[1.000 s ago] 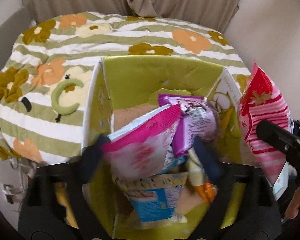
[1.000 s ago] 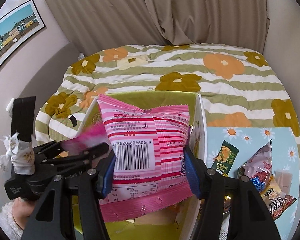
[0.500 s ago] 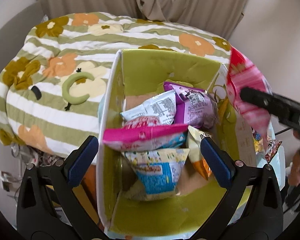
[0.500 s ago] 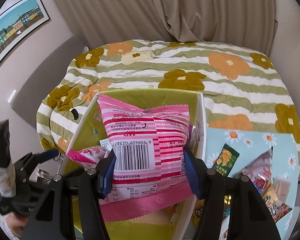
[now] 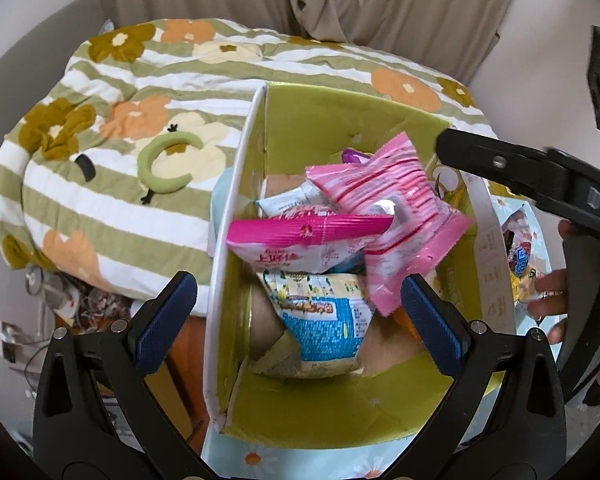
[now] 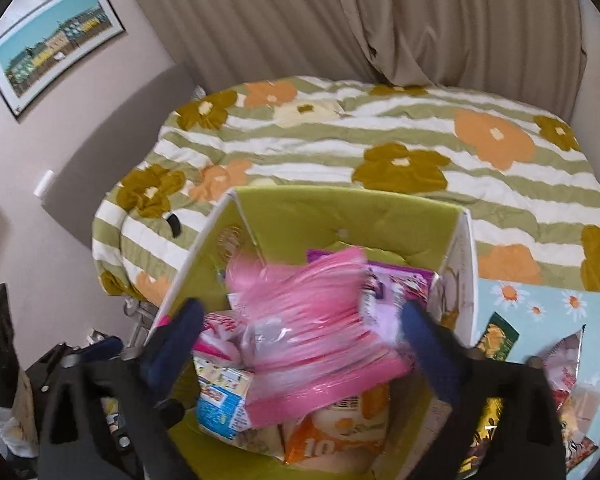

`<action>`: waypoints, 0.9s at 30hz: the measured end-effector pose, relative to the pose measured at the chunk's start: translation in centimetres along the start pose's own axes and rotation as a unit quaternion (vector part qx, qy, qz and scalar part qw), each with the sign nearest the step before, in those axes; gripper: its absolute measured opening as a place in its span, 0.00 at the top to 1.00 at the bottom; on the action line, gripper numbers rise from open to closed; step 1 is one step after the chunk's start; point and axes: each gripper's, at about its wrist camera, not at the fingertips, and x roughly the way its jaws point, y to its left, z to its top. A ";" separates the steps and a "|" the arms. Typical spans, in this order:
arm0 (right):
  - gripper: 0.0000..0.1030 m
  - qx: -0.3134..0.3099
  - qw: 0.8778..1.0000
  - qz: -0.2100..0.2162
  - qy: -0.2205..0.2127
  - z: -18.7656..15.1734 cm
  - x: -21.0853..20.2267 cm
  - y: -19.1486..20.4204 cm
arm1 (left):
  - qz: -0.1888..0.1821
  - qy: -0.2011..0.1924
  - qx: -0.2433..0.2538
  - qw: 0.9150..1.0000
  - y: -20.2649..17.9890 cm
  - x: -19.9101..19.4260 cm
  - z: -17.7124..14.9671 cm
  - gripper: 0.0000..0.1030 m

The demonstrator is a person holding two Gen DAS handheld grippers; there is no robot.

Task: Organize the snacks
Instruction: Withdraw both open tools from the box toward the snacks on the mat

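- The right gripper [image 6: 302, 340] is seen with its jaws spread wide above the green box [image 6: 340, 216]; they have just been opening, and the blue pads [image 6: 428, 344] no longer press on anything.
- The pink striped snack bag [image 5: 396, 216] is released: it lies tilted on top of the other packets inside the box, toward the box's right wall, and is blurred in the right wrist view.
- The left gripper [image 5: 296, 320] is held unclenched over the box's near edge, with nothing between its pads.
- Inside the box, a magenta-topped packet [image 5: 304, 240] is laid across the middle, a blue and yellow packet [image 5: 320, 320] below it toward the near wall, and a purple packet [image 6: 396, 280] toward the far right corner.
- The box is set at the edge of a floral mat [image 6: 540, 300], against a striped flowered quilt [image 6: 380, 136].
- More snack packets [image 6: 496, 336] are left on the mat, just beside the box's right wall.
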 end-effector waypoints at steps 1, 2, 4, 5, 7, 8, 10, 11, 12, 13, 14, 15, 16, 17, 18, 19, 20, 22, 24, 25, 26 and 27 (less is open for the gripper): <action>0.02 -0.007 1.000 0.003 -0.007 -0.4 -0.4 0.1 | -0.001 0.000 -0.001 1.000 0.0 -0.1 -0.2 0.02; 0.02 -0.012 1.000 0.003 -0.010 -0.6 -0.7 0.2 | -0.001 0.000 -0.001 1.000 0.0 -0.2 -0.4 0.02; 0.02 -0.016 1.000 -0.005 -0.011 -1.1 -1.2 0.3 | -0.004 -0.001 -0.001 1.000 -0.1 -0.4 -0.6 0.02; 0.02 -0.017 1.000 -0.005 -0.011 -1.5 -1.5 0.2 | -0.006 -0.002 0.000 1.000 -0.2 -0.7 -0.8 0.02; 0.02 -0.016 1.000 -0.004 -0.011 -1.7 -1.9 0.3 | -0.008 -0.006 0.003 1.000 -0.5 -1.2 -0.9 0.02; 0.02 -0.015 1.000 -0.003 -0.011 -1.9 -2.3 0.4 | -0.009 -0.010 0.006 1.000 -0.7 -1.5 -1.0 0.02; 0.02 -0.016 1.000 -0.005 -0.013 -2.0 -2.9 0.4 | -0.011 -0.016 0.009 1.000 -0.9 -2.1 -0.9 0.02; 0.02 -0.018 1.000 -0.009 -0.017 -2.1 -3.5 0.6 | -0.012 -0.020 0.011 1.000 -1.1 -2.6 -1.0 0.02; 0.02 -0.019 1.000 -0.011 -0.019 -2.1 -4.0 0.6 | -0.013 -0.023 0.013 1.000 -1.2 -2.9 -1.0 0.02; 0.02 -0.020 0.999 -0.014 -0.023 -2.4 -4.8 0.8 | -0.016 -0.027 0.015 0.999 -1.4 -3.3 -1.0 0.02; 0.02 -0.020 0.999 -0.016 -0.026 -2.5 -5.3 0.9 | -0.019 -0.030 0.017 0.999 -1.6 -3.7 -1.0 0.02; 0.02 -0.021 0.999 -0.020 -0.030 -2.7 -5.9 0.9 | -0.023 -0.033 0.018 0.999 -1.8 -4.1 -1.0 0.02; 0.02 -0.021 0.999 -0.024 -0.035 -2.9 -6.5 1.0 | -0.030 -0.037 0.021 0.999 -2.0 -4.5 -1.1 0.02; 0.02 -0.020 0.999 -0.030 -0.040 -3.2 -7.4 1.0 | -0.034 -0.040 0.022 0.998 -2.2 -4.8 -1.2 0.02; 0.02 -0.019 0.998 -0.034 -0.042 -3.4 -7.9 1.0 | -0.040 -0.042 0.024 0.998 -2.5 -5.2 -1.3 0.02; 0.02 -0.016 0.998 -0.040 -0.045 -3.6 -8.5 0.9 | -0.044 -0.043 0.026 0.998 -2.8 -5.5 -1.4 0.02; 0.02 -0.012 0.998 -0.047 -0.047 -3.9 -9.3 0.7 | -0.049 -0.045 0.027 0.997 -3.1 -5.8 -1.6 0.02; 0.02 -0.004 0.997 -0.056 -0.051 -4.5 -10.6 0.2 | -0.057 -0.055 0.028 0.996 -3.6 -6.6 -1.8 0.02; 0.02 0.005 0.996 -0.065 -0.056 -5.1 -12.2 -0.6 | -0.068 -0.061 0.029 0.995 -4.5 -7.3 -2.3 0.02; 0.02 0.008 0.996 -0.070 -0.058 -5.5 -12.9 -0.9 | -0.076 -0.063 0.030 0.995 -5.1 -7.7 -2.6 0.02; 0.02 0.013 0.995 -0.079 -0.064 -5.9 -13.9 -1.5 | -0.081 -0.064 0.032 0.994 -5.6 -7.9 -2.8 0.02; 0.02 0.014 0.994 -0.083 -0.068 -6.2 -14.5 -2.0 | -0.085 -0.064 0.035 0.994 -6.4 -8.2 -3.1 0.02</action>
